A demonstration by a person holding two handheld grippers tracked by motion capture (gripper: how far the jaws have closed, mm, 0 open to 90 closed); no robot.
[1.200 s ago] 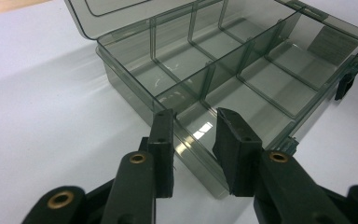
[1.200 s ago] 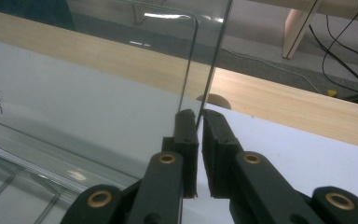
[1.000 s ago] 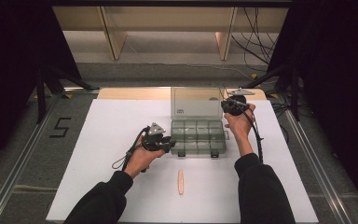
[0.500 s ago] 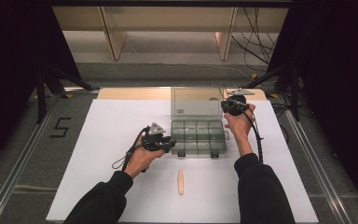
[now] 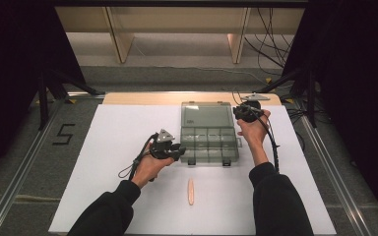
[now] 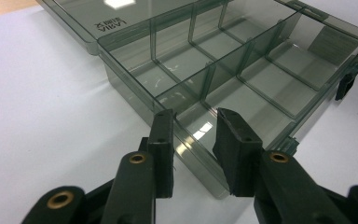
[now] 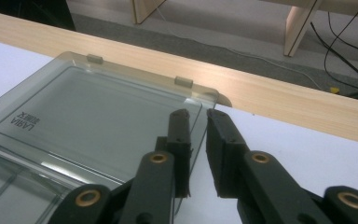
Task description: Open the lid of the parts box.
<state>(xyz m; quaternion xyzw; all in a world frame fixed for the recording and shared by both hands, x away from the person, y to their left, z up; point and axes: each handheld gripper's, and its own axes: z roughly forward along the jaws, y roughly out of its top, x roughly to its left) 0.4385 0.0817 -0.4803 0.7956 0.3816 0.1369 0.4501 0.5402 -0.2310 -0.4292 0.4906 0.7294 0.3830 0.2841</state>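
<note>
Currently, at table centre, a smoky compartment box (image 5: 209, 145) is seen, its lid (image 5: 206, 114) folded flat back toward 12 o'clock.

Left gripper (image 5: 176, 150): placed at the box's 9 o'clock side, near corner. In the left gripper view the side wall (image 6: 168, 126) runs between the 2 jaws; whether the pads actually press on it cannot be told.

Right gripper (image 5: 240, 114): set at the lid's 3 o'clock edge. Its jaws have just been opening; in the right gripper view the lid's edge (image 7: 196, 123) stands in the gap, grip apparently slackened.

A peach-coloured stick (image 5: 190, 191) lies at 6 o'clock from the box, long axis pointing 12 to 6, roughly between both hands; the left is judged slightly nearer.

Compartment contents are hard to read through glare; the stick's identity is unclear.
</note>
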